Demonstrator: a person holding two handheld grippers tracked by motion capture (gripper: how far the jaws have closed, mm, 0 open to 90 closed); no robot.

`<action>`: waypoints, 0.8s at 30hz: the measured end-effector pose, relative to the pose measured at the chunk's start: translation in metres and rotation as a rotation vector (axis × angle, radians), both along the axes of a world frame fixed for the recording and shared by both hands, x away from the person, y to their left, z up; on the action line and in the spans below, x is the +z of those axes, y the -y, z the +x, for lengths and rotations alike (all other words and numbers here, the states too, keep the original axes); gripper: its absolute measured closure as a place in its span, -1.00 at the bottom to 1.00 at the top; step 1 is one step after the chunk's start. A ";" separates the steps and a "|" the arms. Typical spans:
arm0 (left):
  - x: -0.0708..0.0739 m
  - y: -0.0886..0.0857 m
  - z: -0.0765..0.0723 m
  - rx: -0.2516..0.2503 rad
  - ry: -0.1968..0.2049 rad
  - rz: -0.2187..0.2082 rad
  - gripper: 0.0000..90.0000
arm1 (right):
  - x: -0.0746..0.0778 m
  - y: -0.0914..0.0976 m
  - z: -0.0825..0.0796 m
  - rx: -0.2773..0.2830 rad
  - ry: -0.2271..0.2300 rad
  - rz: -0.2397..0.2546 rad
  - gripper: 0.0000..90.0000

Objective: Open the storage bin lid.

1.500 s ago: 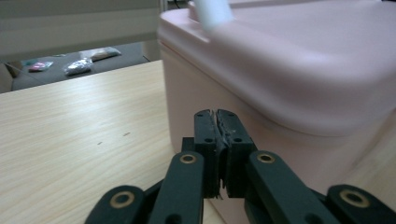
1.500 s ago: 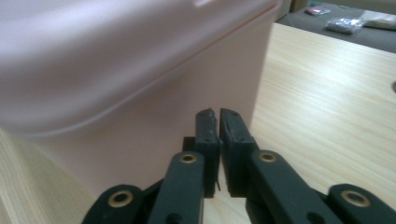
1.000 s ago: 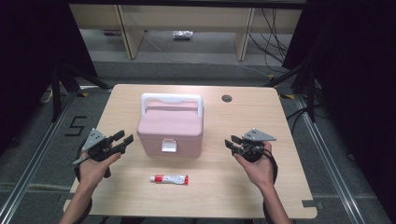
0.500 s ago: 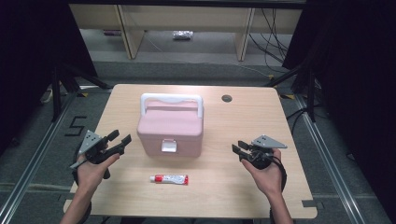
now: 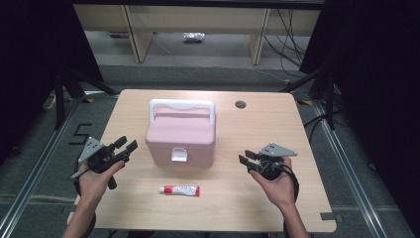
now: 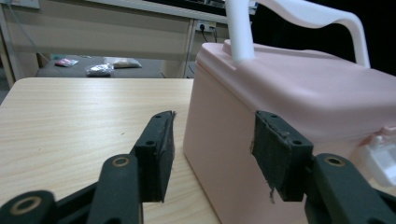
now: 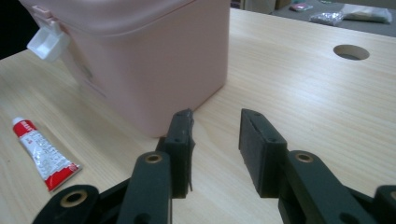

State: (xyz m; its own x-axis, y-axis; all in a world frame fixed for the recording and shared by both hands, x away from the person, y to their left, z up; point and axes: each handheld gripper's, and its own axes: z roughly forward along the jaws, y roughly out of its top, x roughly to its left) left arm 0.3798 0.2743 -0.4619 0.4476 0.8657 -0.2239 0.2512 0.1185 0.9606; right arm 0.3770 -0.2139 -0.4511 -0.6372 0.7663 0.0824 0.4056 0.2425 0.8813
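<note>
My right gripper [image 5: 246, 158] had sunk toward me; both it and the left gripper [image 5: 128, 144], just narrowing, gaped empty, the pink box [image 5: 181, 134] latched, the tube [image 5: 179, 190] untouched

We see the box [image 5: 181, 136] at the middle of the surface [image 5: 297, 208], the tube [image 5: 179, 190] before it near the front edge, and the round hole [image 5: 240, 104] near the far edge.

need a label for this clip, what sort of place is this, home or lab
Probably a lab or recording room, not a home: a bare wooden table with a cable hole, loose cables on the floor behind, and dark curtains at both sides.
</note>
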 end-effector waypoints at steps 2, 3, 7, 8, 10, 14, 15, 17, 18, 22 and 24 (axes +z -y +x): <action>0.006 0.000 0.001 -0.015 0.013 -0.018 0.15 | 0.002 -0.003 -0.003 -0.012 -0.007 -0.001 0.47; 0.013 0.000 0.001 -0.024 0.017 -0.037 0.16 | 0.004 -0.003 -0.004 -0.019 -0.012 -0.013 0.47; 0.028 0.004 0.006 -0.045 0.025 -0.049 0.16 | 0.005 -0.004 -0.007 -0.025 0.012 -0.032 0.46; 0.028 0.004 0.006 -0.045 0.025 -0.049 0.16 | 0.005 -0.007 -0.008 -0.016 -0.001 -0.004 0.46; 0.035 0.009 0.011 -0.059 0.021 -0.035 0.16 | 0.005 -0.009 -0.009 -0.031 0.006 0.001 0.46; 0.047 0.018 0.024 -0.076 -0.002 -0.030 0.17 | 0.010 -0.015 -0.010 -0.009 0.003 -0.016 0.46; 0.049 0.020 0.028 -0.079 -0.005 -0.031 0.17 | 0.010 -0.015 -0.010 -0.009 0.003 -0.016 0.46; 0.055 0.026 0.038 -0.085 -0.020 -0.026 0.19 | 0.014 -0.017 -0.009 0.006 0.014 -0.032 0.46; 0.055 0.026 0.038 -0.085 -0.020 -0.026 0.20 | 0.014 -0.018 -0.008 0.017 0.024 -0.028 0.46; 0.056 0.032 0.050 -0.081 -0.053 -0.025 0.22 | 0.014 -0.021 -0.006 0.024 0.020 -0.015 0.46; 0.057 0.033 0.053 -0.084 -0.058 -0.023 0.23 | 0.013 -0.022 -0.007 0.016 0.012 -0.004 0.46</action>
